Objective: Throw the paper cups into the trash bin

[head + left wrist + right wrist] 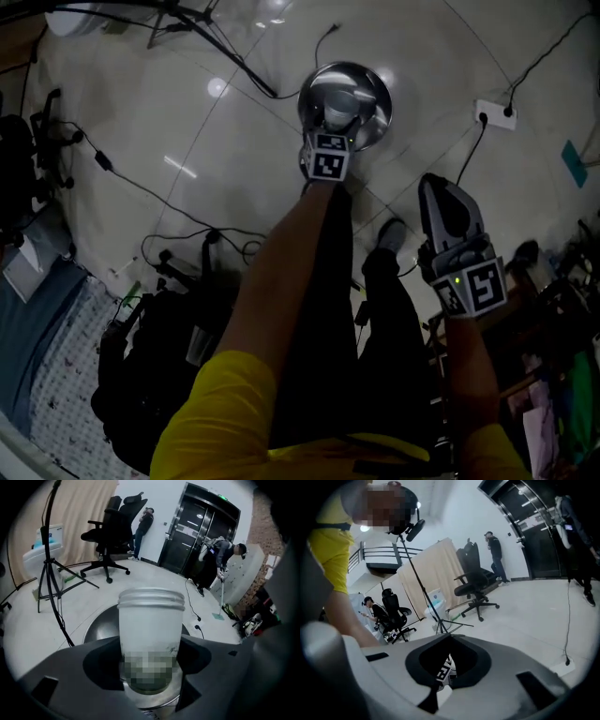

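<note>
A white paper cup (151, 625) stands upright between the jaws of my left gripper (150, 646), which is shut on the cup's lower half. Right below and behind it lies the round metal trash bin (101, 627). In the head view the left gripper (332, 131) hangs over the bin (370, 89), and its marker cube (328, 156) faces up. My right gripper (441, 192) is lower right of the bin, pointing out over the floor. Its jaws meet at the tips (450, 637) with nothing held; a piece of black-and-white marker shows through the hollow behind them.
Cables run across the pale floor, and a power strip (495, 113) lies right of the bin. A black bag (159, 366) sits at lower left. A tripod (49, 581) and an office chair (108, 536) stand beyond the bin, with people near the dark doors.
</note>
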Motion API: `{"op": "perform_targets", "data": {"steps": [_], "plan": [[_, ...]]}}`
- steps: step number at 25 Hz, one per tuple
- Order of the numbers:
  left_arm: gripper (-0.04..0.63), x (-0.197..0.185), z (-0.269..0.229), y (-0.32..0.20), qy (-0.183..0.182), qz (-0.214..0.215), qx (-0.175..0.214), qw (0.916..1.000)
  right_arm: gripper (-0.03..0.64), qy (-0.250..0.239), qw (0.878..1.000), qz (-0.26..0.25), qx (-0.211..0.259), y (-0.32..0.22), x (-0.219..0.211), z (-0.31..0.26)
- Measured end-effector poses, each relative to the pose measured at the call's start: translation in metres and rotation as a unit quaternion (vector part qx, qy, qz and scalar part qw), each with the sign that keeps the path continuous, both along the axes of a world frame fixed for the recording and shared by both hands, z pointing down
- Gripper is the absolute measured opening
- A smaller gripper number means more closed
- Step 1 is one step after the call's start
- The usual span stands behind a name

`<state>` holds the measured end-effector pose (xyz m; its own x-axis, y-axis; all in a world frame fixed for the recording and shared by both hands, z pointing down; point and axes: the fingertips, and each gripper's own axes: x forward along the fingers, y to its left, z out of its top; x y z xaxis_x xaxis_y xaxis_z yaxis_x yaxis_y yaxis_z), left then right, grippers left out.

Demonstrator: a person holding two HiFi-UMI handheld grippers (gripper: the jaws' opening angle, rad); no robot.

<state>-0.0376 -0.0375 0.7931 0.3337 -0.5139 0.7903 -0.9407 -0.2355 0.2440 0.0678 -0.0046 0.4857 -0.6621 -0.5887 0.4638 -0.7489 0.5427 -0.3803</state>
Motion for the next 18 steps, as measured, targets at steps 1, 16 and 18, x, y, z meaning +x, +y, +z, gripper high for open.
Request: {"op": "perform_targets", "data": {"steps": [1,16,18], "plan": [[0.321,0.001,0.002,0.003,-0.003,0.004,-0.003,1.0,0.006,-0.006,1.0,0.003,-0.005,-0.002,0.0,0.0],[0.365,0.0,0.016,0.006,-0.027,0.002,-0.024,0.9994,0.006,-0.01,1.0,0.003,-0.025,-0.012,0.005,0.015],[0.357,-0.002,0.01,0.003,-0.027,-0.002,-0.018,0.9995,0.005,-0.01,1.0,0.007,-0.028,-0.012,0.005,0.017]]}}
